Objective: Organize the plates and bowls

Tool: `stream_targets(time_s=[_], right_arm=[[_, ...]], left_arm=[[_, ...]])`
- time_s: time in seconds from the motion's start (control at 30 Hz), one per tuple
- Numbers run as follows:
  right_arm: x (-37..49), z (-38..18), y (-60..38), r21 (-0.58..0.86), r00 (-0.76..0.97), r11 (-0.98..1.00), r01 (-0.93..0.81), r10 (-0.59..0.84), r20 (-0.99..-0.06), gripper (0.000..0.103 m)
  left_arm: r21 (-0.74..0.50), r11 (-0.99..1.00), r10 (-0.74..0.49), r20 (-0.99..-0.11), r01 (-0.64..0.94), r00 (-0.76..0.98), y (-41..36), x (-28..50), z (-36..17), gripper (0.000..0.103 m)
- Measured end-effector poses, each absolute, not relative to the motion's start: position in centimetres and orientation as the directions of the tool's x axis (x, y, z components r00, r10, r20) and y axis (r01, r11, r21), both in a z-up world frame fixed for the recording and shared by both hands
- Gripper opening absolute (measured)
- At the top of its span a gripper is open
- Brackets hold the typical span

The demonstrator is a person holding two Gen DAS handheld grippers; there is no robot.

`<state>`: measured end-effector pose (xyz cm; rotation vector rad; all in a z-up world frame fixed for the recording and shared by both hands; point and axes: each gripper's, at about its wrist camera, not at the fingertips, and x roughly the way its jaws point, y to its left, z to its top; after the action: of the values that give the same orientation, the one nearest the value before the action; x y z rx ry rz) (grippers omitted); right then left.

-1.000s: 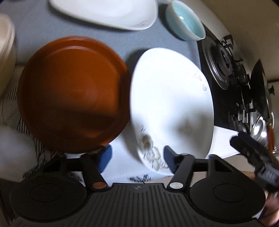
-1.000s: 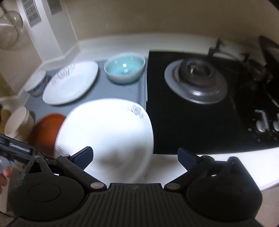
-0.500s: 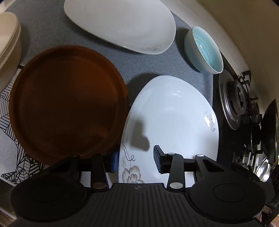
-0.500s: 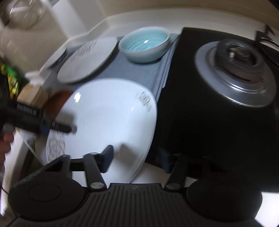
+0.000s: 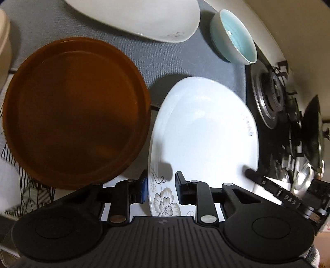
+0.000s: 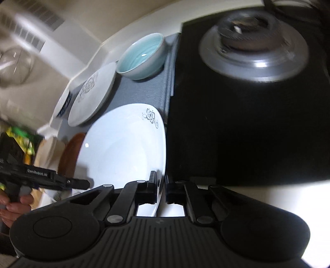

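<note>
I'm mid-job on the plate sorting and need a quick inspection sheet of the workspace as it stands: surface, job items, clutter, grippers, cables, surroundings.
Surface: grey mat on a pale counter, beside the black hob.
Job's things: flowered white plate nearest; brown plate beside it; second white plate and blue bowl behind; cream dish at the edge.
Clutter: patterned cloth under the brown plate's near side.
Grippers: left gripper closing, the flowered plate's rim between its jaws; right gripper shut on that plate's opposite edge.
Cables: nothing seen.
Surroundings: gas hob, dark pan, wall.
</note>
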<state>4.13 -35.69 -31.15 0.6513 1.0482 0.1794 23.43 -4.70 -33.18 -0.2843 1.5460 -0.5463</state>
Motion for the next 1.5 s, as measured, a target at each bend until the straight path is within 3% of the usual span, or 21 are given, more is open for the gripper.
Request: stream_targets(time_s=[0.1,0.13,0.17,0.33,0.7,1.5], right_arm=[[4.2,-31.9,-35.4,0.587,0.487,0.795,0.154,0.456,-0.745,0.011],[4.1,-32.0,-35.5,0.603,0.492,0.779,0.17,0.464,-0.737,0.01],[3.8,-32.1,-35.6,0.614,0.498,0.767,0.186,0.465,-0.732,0.009],[3.5,-30.9,-34.6,0.566,0.503,0.81,0.15,0.43,-0.749,0.01],[2.6,-31.3,-35.8,0.631,0.512,0.74,0.231,0.459,-0.726,0.01],[5.2,-27.2,-33.5,0.628,0.546,0.766,0.138,0.471,-0.693,0.012]], left_arm=[[-0.522,0.837,-0.518,-0.852,0.162,-0.072,-4.7,24.1,-33.5,0.026],[-0.509,0.845,-0.505,-0.86,0.162,-0.071,-4.4,24.0,-33.5,0.018],[-0.499,0.85,-0.494,-0.866,0.169,-0.071,-4.3,23.6,-33.4,0.018],[-0.492,0.855,-0.488,-0.87,0.164,-0.066,-4.4,23.4,-33.1,0.018],[-0.465,0.858,-0.465,-0.884,0.22,-0.053,-4.9,23.0,-31.9,0.018],[-0.43,0.872,-0.453,-0.89,0.232,0.051,-1.8,24.2,-26.1,0.018]])
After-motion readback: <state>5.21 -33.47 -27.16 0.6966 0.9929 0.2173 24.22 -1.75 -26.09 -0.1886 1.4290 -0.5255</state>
